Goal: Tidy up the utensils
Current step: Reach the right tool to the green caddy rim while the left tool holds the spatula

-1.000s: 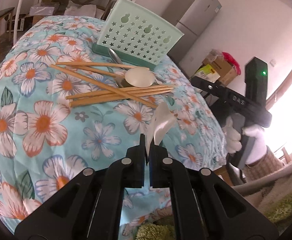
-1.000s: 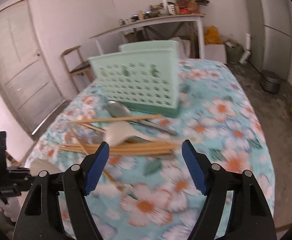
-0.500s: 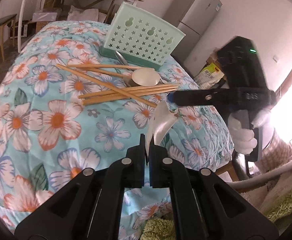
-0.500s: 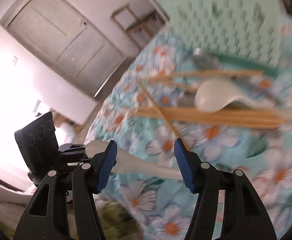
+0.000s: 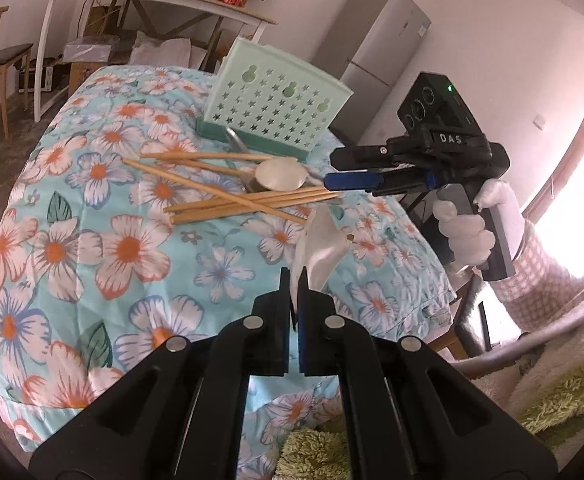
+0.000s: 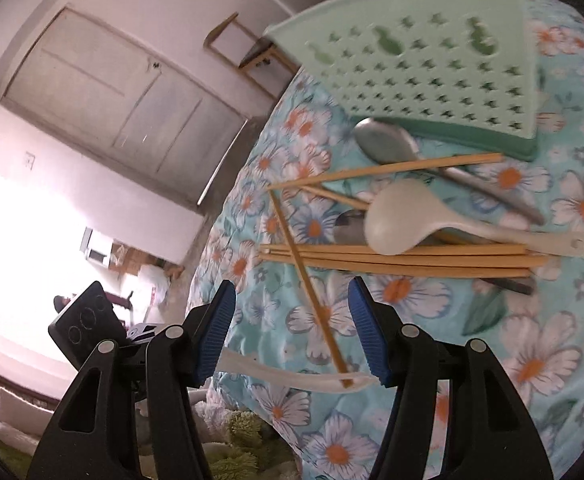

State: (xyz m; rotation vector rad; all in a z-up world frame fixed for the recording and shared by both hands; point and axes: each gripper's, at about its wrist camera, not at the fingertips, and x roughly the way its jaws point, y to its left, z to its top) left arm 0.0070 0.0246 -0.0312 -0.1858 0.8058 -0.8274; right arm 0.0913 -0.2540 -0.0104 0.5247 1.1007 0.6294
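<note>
The left gripper [image 5: 294, 280] has its jaws clamped on the handle of a white plastic spoon [image 5: 322, 246], which stands up from them toward 12 o'clock above the floral tablecloth [image 5: 124, 248] covering the counter. In the right wrist view the same spoon lies across the bottom of the gap between the blue pads of the right gripper [image 6: 292, 334], whose jaws stand apart and touch nothing. A gloved hand [image 5: 468, 236] holds that right gripper at 3 o'clock in the left wrist view. The other utensils lie in a loose heap on the cloth: wooden chopsticks [image 6: 396, 258] crossing one another, a white rice paddle [image 6: 404, 222] resting on them, and a metal spoon [image 6: 384, 142] at 12 o'clock of the paddle. Just beyond the heap, at 12 o'clock, stands the mint-green perforated utensil holder [image 5: 276, 100], upright on its darker green base.
</note>
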